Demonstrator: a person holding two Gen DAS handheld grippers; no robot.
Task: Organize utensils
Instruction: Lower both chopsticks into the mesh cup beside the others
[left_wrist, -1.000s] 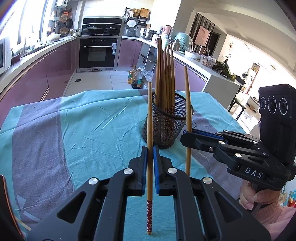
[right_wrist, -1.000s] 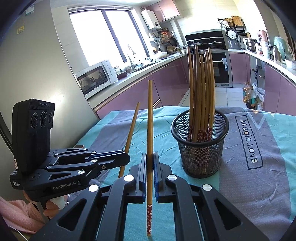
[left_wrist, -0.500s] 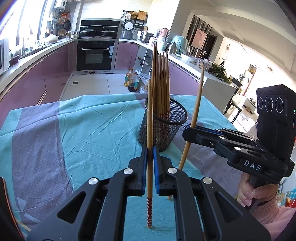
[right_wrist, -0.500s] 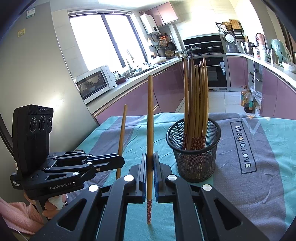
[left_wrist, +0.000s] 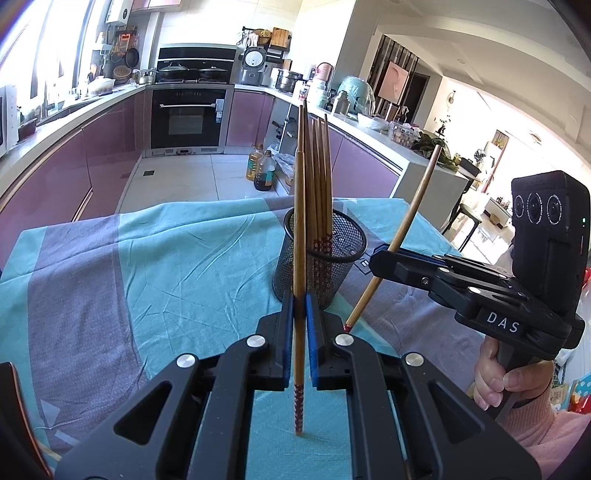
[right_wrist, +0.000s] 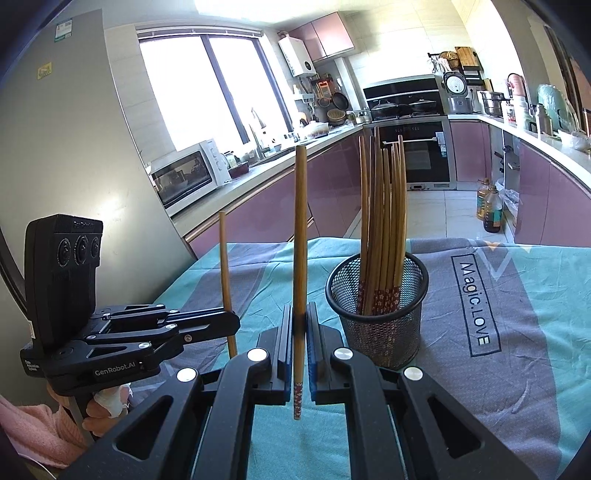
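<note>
On the teal tablecloth (right_wrist: 221, 280), each gripper, left (left_wrist: 299, 336) and right (right_wrist: 300, 343), clamps one chopstick upright; lift each clear of the mesh holder's (right_wrist: 376, 317) rim near the table's far edge before lowering.

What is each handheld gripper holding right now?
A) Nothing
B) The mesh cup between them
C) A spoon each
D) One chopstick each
D: the left gripper clamps one chopstick, and the right gripper clamps another chopstick, beside the mesh cup.
</note>
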